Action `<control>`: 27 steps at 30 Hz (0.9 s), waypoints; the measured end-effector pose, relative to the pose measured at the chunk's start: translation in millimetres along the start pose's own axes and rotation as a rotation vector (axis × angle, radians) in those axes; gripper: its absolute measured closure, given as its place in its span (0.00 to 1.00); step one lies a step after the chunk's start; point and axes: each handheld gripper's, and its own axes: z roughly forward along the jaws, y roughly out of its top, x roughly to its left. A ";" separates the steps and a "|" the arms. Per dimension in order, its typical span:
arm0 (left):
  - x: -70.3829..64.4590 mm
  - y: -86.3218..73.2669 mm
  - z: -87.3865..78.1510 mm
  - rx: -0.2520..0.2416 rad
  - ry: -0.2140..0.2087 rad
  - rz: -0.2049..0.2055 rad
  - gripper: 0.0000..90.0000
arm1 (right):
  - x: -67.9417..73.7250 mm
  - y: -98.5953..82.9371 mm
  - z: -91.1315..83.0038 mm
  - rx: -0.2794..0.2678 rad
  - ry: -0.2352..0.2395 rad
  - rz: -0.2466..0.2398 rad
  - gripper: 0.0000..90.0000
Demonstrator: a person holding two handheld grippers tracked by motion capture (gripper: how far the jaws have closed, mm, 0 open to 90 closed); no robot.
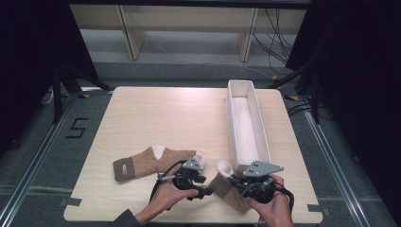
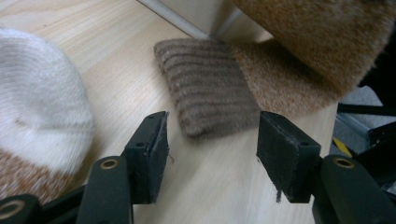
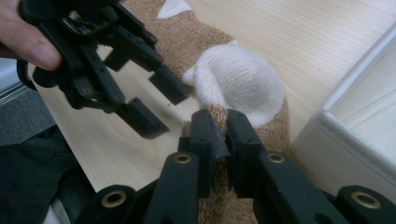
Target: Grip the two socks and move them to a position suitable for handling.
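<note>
A brown sock with a white toe [image 3: 238, 84] lies folded by the table's front edge. My right gripper [image 3: 219, 135] is shut on its brown middle [image 1: 227, 196] and lifts part of it. Its ribbed cuff [image 2: 210, 88] rests on the wood, just beyond the open jaws of my left gripper [image 2: 212, 126] and not touching them. In the high view, the left gripper [image 1: 207, 190] points right toward that sock, and the right gripper [image 1: 239, 187] sits beside the box end. A second matching sock [image 1: 151, 163] lies flat to the left.
A long white box [image 1: 246, 123] runs front to back on the right side of the wooden table [image 1: 165, 118]; its near corner [image 3: 355, 130] stands close to my right gripper. The table's front edge is just below both hands.
</note>
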 end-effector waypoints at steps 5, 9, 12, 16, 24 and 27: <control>2.7 1.9 11.8 -0.005 0.006 -0.019 0.49 | -1.3 0.4 1.1 -0.005 0.000 -0.016 0.92; 2.1 1.8 16.9 0.005 0.006 -0.010 0.53 | -2.0 0.2 1.4 -0.013 -0.007 -0.020 0.91; 1.8 1.3 21.6 0.016 0.007 -0.004 0.57 | -1.8 -0.2 1.0 -0.004 0.005 -0.004 0.92; 0.9 0.7 28.7 0.014 0.017 0.025 0.78 | 0.4 -1.1 0.8 0.016 0.004 0.034 0.91; -6.0 -0.6 0.5 -0.072 0.056 0.091 0.89 | -3.9 3.5 -10.4 -0.035 0.001 0.002 0.92; -9.1 -1.9 -16.6 -0.100 0.076 0.114 0.90 | -3.0 5.8 -15.4 -0.062 0.009 0.001 0.92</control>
